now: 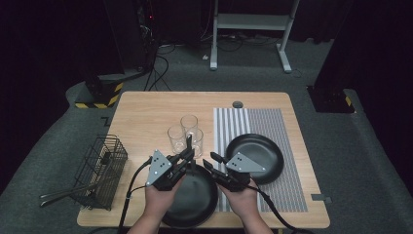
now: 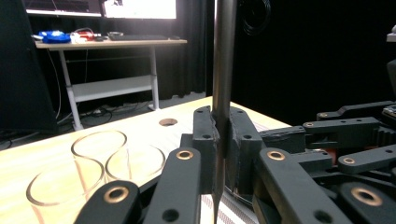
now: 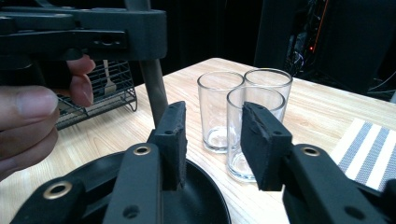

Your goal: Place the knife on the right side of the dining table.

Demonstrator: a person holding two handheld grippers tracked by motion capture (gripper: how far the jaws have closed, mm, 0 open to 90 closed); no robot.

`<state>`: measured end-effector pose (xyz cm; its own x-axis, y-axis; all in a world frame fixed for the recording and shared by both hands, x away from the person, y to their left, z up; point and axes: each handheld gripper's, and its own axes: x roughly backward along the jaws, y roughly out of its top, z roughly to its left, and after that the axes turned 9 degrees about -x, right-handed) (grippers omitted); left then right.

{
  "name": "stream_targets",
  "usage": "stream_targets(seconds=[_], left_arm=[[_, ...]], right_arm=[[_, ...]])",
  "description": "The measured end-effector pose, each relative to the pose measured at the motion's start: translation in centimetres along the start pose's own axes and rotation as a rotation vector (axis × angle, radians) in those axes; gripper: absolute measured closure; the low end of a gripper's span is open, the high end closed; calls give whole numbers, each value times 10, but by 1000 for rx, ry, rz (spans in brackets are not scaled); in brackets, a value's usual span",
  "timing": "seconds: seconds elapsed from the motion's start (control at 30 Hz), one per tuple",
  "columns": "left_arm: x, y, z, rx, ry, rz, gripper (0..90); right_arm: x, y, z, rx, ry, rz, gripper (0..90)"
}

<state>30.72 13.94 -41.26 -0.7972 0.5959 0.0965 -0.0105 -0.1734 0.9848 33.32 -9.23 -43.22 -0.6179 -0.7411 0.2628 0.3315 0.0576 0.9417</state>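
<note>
item 1, nearest me: black plate under both tools. item 2: my left gripper, pressed together on an upright metal rod. item 3: my right gripper, spread, nothing between the pads. item 4: three glasses just beyond its tips.

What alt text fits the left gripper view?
The left tongs are clamped on a slim, dark metal rod that stands upright and runs out of the top of the picture. Three empty clear glasses stand on the wooden table at lower left, with a desk in the dark room behind.
</note>
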Motion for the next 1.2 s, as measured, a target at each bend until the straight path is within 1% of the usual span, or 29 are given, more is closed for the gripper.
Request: stream_targets(seconds=[0.07, 0.17, 0.2, 0.3, 0.37, 0.43, 0.6, 0.67, 0.77, 0.83, 0.93, 1.0, 1.2], left_arm=[[0, 0, 1, 8, -3, -4, 833], [0, 1, 2, 1, -3, 0, 833], [1, 1, 2, 0, -4, 2, 833], [1, 1, 2, -4, -4, 4, 833], [0, 0, 1, -5, -5, 8, 833], [0, -1, 0, -7, -7, 10, 833], [-2, -2, 0, -14, -2, 13, 833], [-2, -2, -1, -19, -4, 19, 833], [-3, -3, -1, -27, -5, 22, 833], [-4, -3, -2, -25, -5, 20, 833], [-4, -3, -3, -28, -9, 24, 833], [-5, -3, -4, -34, -7, 28, 833], [-7, -4, -5, -33, -8, 38, 833]], right_arm=[[-1, 2, -1, -10, -3, 0, 591], [-2, 6, 0, -21, -26, 4, 589], [-2, 8, 0, -26, -26, 2, 589], [-2, 13, 1, -17, -33, 0, 557], [-2, 16, 1, -7, -24, 6, 554], [-2, 19, 0, -9, -20, 9, 542], [1, 26, -6, -46, 5, 1, 539], [2, 28, -7, -53, 14, 0, 538], [5, 33, -5, -36, 6, -15, 529], [6, 37, -2, -19, -12, -28, 518], [7, 43, 3, -2, -21, -43, 504], [7, 46, 6, 5, -15, -48, 502], [5, 54, 12, -8, 34, -55, 507]])
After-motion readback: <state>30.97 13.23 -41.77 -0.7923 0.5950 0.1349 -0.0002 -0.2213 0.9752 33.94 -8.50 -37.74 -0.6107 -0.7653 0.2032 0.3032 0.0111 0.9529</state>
